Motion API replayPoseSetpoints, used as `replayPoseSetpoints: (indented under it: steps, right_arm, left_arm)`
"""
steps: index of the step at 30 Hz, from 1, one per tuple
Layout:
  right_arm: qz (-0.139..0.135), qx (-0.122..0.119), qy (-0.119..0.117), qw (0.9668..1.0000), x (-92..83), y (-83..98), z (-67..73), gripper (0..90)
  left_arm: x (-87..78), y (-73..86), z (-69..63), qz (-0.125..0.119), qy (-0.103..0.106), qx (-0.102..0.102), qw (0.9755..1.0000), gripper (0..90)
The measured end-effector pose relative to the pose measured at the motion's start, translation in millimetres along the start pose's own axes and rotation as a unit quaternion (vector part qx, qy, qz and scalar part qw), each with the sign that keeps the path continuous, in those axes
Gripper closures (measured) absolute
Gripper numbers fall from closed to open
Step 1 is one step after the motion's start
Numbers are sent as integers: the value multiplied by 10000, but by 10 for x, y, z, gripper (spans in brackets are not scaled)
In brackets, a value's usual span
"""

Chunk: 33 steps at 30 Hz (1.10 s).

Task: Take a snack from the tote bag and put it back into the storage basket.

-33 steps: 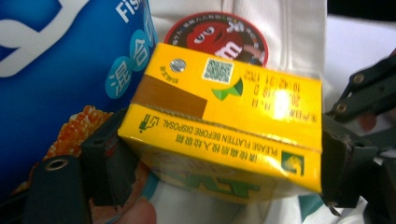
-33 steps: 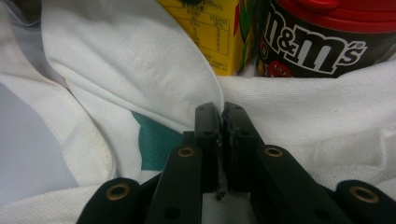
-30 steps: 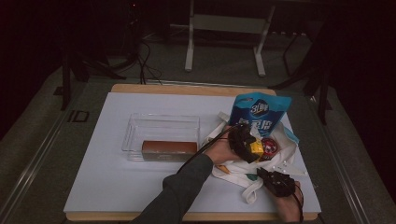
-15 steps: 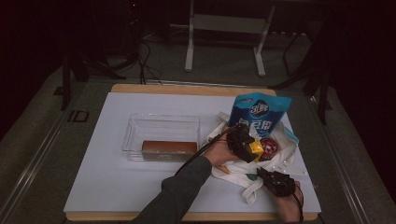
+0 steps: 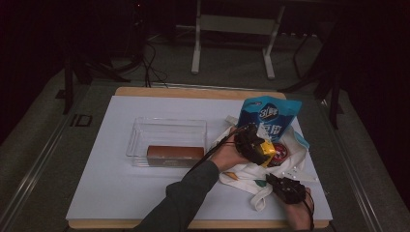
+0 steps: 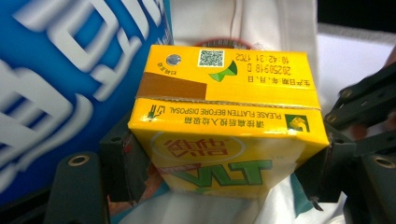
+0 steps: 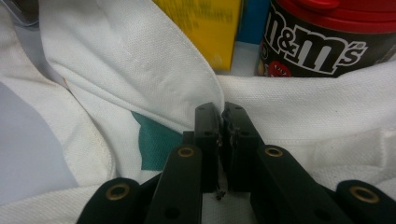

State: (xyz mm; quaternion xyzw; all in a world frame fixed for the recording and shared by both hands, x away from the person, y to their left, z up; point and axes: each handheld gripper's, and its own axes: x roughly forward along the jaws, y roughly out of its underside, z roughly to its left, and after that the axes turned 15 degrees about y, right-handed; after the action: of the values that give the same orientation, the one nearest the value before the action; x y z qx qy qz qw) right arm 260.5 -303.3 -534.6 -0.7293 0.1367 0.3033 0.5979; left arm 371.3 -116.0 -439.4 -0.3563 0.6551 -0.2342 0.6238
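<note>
yellow drink carton point(image 6: 224, 126) sits clamped between the pads of the left gripper point(image 5: 252, 145) over the white tote bag point(image 5: 251, 174) (blue snack bag point(image 5: 270, 118) behind it), so unpacking is underway, while the right gripper point(image 7: 221, 116), clenched on the bag's hem, must hold firm as the carton lifts toward the clear tray point(image 5: 167, 128).

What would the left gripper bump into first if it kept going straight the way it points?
The left gripper already holds the yellow drink carton between its jaws. Straight beyond the carton lies the white cloth bag, probably met first; the blue snack bag stands beside that line. Depth is unclear.
</note>
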Motion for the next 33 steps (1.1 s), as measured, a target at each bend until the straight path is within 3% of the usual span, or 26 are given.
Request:
replayPoseSetpoints:
  steps: [12,33]
  right_arm:
    - [-13,-8,-2,10000,2,0,-1,849]
    - [-11,-14,17,10000,1,-1,0,850]
  left_arm:
    - [-280,-120,-69,-289,-98,5,9995,291]
    - [-785,-120,-242,-411,-222,108,9989,290]
